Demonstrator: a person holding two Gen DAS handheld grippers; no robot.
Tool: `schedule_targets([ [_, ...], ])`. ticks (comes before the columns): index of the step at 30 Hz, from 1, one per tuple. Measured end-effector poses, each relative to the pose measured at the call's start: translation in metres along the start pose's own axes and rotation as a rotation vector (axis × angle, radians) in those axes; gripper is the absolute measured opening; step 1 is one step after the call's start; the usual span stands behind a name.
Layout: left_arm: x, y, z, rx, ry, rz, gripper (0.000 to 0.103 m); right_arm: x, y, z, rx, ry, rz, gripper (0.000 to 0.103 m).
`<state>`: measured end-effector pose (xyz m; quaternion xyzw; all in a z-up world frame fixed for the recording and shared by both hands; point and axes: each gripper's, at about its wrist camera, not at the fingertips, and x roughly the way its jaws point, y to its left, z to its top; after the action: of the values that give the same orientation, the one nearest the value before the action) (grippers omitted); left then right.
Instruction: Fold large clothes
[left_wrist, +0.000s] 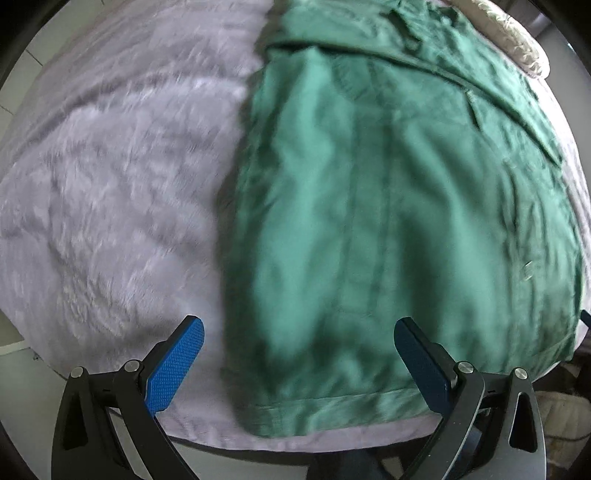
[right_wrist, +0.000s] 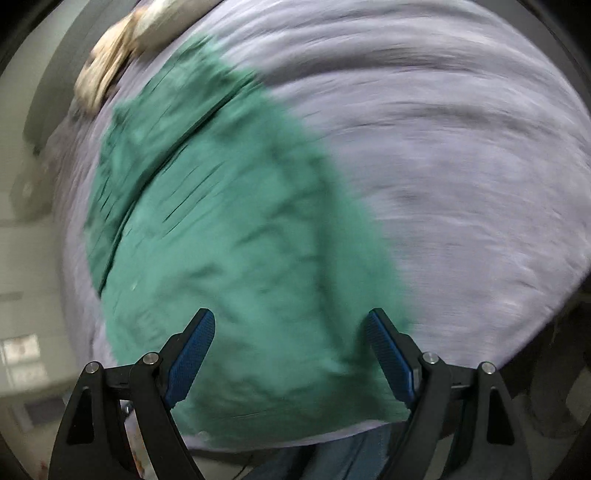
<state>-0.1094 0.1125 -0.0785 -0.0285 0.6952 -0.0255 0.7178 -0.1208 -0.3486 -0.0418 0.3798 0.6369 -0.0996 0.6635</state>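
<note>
Here the green garment (left_wrist: 388, 221) lies flat on the lilac blanket (left_wrist: 110, 184), its long axis running away from both grippers. The left gripper (left_wrist: 299, 332) and right gripper (right_wrist: 291, 325) hover over its near hem, jaws apart, empty.

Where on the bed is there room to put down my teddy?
Bare lilac blanket lies open beside the long edge of the green garment; the right wrist view shows the same wide stretch. The far corner is crowded by a cream bundle, and the garment fills the rest.
</note>
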Motion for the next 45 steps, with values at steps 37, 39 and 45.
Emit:
schedule_targets([
  [37, 0.021, -0.014, -0.022, 0.006, 0.106, -0.387, 0.027, 0.045, -0.017, -0.024, 0.122, 0.23, 0.459, 0.01],
  [39, 0.003, -0.01, -0.012, -0.035, 0.088, -0.474, 0.027, 0.036, -0.014, -0.018, 0.141, 0.223, 0.568, 0.01],
  [45, -0.059, 0.003, 0.051, -0.169, -0.076, -0.642, 0.027, 0.008, 0.028, 0.029, 0.089, 0.198, 0.737, 0.01],
])
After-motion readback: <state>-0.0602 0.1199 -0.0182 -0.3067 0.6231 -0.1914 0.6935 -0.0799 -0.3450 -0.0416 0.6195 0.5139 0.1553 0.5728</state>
